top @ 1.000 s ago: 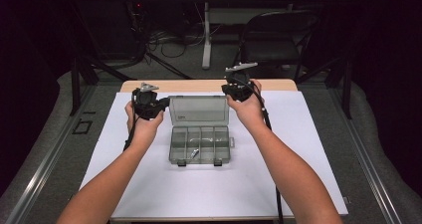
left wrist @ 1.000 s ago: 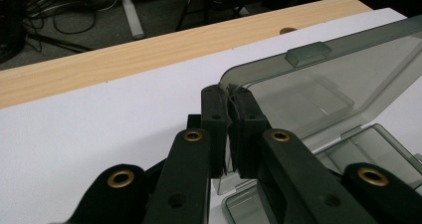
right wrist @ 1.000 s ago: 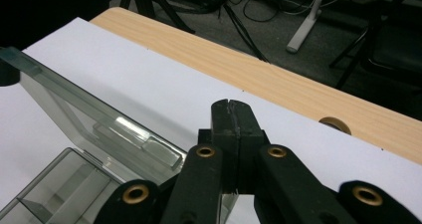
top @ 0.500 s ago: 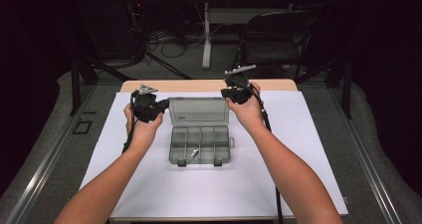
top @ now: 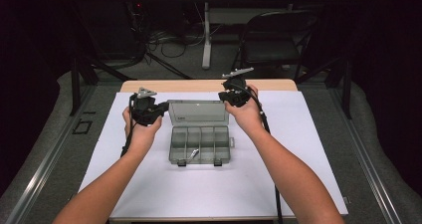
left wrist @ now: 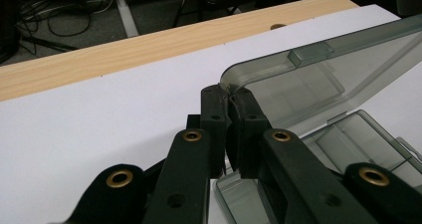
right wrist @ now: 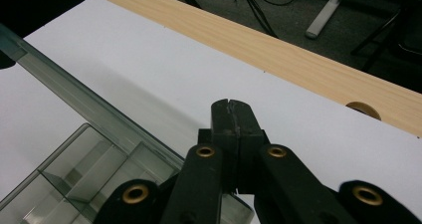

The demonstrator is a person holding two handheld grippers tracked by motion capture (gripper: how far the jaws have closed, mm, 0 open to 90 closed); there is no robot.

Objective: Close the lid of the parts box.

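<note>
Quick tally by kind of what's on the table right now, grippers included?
Grippers: 2, the left gripper and the right gripper
Clear compartment box with its lid open: 1
White mat covering the table: 1
Small metal part inside the box: 1, too small to identify
Total: 5

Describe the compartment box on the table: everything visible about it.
The compartment box looks like smoky translucent grey plastic. It sits mid-table on the white sheet, its lid open and raised at the far side. The tray has divided compartments; one near the front holds something small. The left hand-held gripper is shut on the lid's corner.
</note>
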